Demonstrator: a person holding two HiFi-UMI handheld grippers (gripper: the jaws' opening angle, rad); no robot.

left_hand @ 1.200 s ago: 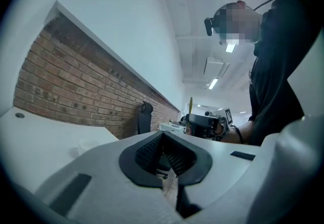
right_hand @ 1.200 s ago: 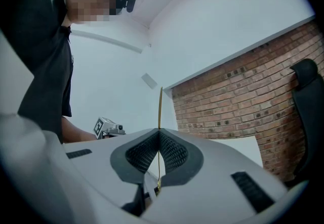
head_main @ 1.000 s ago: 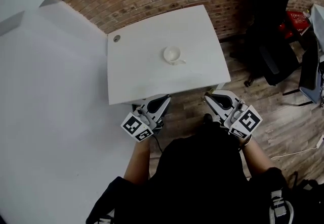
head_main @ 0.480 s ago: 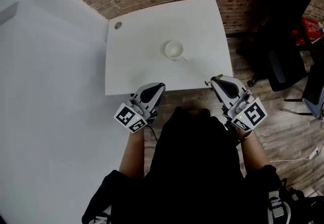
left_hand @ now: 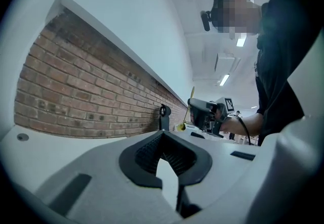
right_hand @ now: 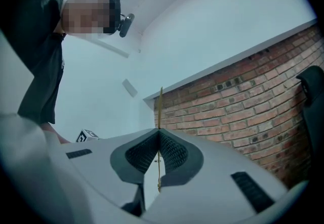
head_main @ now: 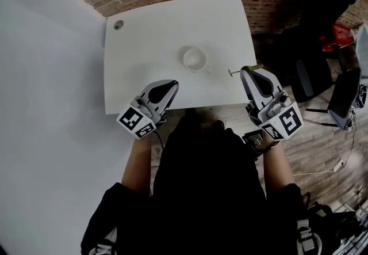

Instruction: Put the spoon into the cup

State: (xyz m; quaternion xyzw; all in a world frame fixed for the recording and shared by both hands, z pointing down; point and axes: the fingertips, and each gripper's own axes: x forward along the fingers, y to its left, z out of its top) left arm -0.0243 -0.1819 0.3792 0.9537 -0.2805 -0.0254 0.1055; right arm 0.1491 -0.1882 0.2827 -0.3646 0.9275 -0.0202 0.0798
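Spoon held in the air, cup waiting on the table

The right gripper (head_main: 246,70) is shut tight on the thin gold spoon (head_main: 237,71), which sticks out both ways past its tip. The spoon is up above the right side of the white table (head_main: 144,46). It is near the cup (head_main: 194,58) but not touching it. The white cup stands in the middle of the table. The left gripper (head_main: 171,83) is over the near edge, closed with nothing in it.
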